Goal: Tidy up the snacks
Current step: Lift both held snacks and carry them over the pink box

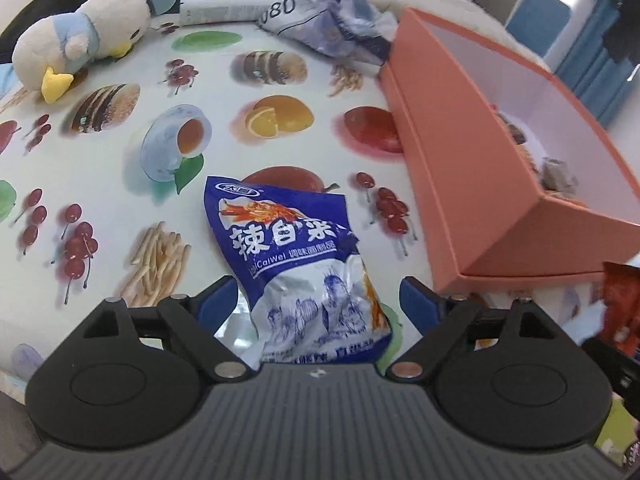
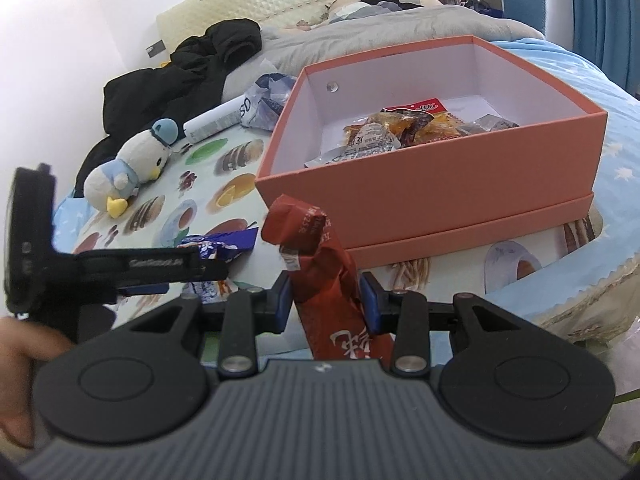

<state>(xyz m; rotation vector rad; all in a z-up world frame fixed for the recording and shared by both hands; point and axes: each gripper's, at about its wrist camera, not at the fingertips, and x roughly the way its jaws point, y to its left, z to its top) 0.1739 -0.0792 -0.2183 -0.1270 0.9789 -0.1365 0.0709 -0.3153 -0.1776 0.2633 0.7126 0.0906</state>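
A blue and white snack bag (image 1: 304, 264) lies on the fruit-print tablecloth (image 1: 120, 168), its lower half between the open fingers of my left gripper (image 1: 320, 300). My right gripper (image 2: 328, 304) is shut on a red snack packet (image 2: 320, 264), held upright just in front of the orange box (image 2: 440, 196). The box holds several wrapped snacks (image 2: 400, 128). In the left wrist view the box (image 1: 460, 184) stands to the right of the bag. The blue bag (image 2: 224, 246) shows partly behind the left gripper in the right wrist view.
A plush penguin (image 1: 84, 36) lies at the far left of the table, also in the right wrist view (image 2: 132, 168). A white tube (image 1: 224, 6) and a crumpled plastic bag (image 1: 332, 24) lie at the back. A bed with black clothes (image 2: 192, 68) is behind.
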